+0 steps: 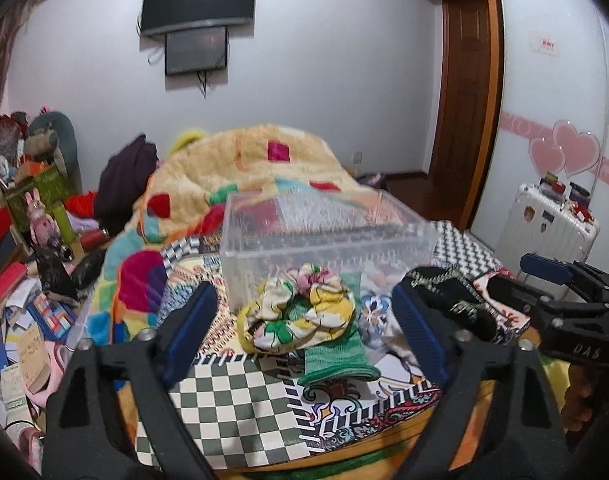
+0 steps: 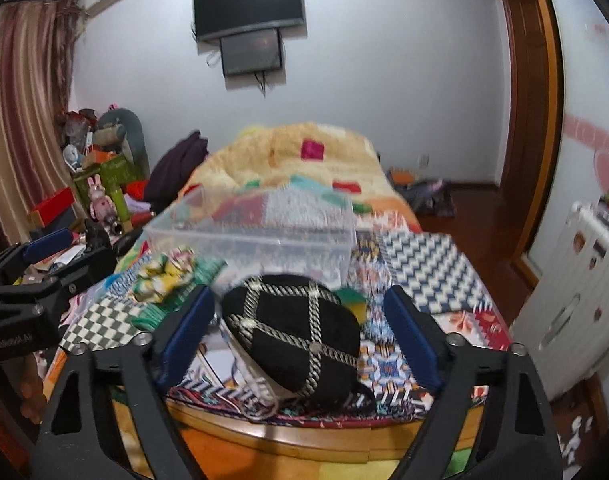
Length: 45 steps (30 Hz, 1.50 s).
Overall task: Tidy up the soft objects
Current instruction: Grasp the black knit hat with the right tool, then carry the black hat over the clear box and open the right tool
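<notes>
— Two grippers are in view, and we find both spread wide with nothing held. How does the left side stand?

— We note the left gripper [image 1: 304, 336] lined up on a crumpled flowered cloth [image 1: 300, 312], which lies on a green knitted piece [image 1: 336, 356] just in front of the clear plastic box [image 1: 324, 236]. Its fingers stand either side of the bundle but apart from it. The box sits on the patterned bedspread [image 1: 232, 396] and appears to hold nothing yet.

— And further right?

— We record a black cap with braided trim [image 2: 292, 336] near the bed's front edge, between the blue pads of the right gripper [image 2: 296, 340]. The pads do not touch it.

— Which step do we judge this to be?

— The approach before the first pick-ups, in our assessment; no soft item is in the box. The next move calls for each gripper to advance, close on its item, then lift it over the box rim. We caution that the flowered cloth may drag the green piece along.
</notes>
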Each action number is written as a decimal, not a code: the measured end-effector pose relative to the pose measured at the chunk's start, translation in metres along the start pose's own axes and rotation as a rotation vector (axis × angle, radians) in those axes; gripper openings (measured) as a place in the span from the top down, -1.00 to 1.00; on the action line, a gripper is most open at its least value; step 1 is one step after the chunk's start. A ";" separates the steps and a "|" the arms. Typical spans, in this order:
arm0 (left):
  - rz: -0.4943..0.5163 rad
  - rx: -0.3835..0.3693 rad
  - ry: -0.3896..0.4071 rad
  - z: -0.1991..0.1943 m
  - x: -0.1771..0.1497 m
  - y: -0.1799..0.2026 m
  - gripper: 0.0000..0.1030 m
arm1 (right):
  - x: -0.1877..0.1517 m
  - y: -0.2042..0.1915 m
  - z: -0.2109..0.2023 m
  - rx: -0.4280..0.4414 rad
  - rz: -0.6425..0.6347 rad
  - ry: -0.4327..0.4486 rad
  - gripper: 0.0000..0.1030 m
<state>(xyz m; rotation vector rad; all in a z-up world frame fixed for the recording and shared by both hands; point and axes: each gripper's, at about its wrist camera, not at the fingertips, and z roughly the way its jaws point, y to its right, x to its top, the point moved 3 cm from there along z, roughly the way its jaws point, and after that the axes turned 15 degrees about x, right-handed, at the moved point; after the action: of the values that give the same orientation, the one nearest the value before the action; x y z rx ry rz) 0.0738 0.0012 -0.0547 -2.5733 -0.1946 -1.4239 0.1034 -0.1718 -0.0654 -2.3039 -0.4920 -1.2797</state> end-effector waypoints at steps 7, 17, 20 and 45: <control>-0.005 -0.041 -0.125 0.041 -0.012 0.003 -0.53 | -0.008 0.010 0.008 0.071 0.061 -0.053 -0.44; 0.020 -0.067 -0.185 0.062 -0.024 0.015 -0.13 | -0.020 0.004 0.037 0.115 0.062 -0.158 -0.23; 0.011 -0.085 -0.202 0.065 -0.024 0.013 0.23 | -0.021 0.009 0.038 0.138 0.092 -0.164 -0.08; -0.045 -0.112 -0.073 0.022 0.011 -0.013 0.94 | 0.018 -0.003 0.011 0.138 0.045 -0.004 0.77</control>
<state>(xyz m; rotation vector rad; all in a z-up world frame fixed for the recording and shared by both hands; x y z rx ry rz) 0.0944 0.0196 -0.0554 -2.7298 -0.1905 -1.3954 0.1190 -0.1614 -0.0543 -2.1918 -0.5102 -1.1818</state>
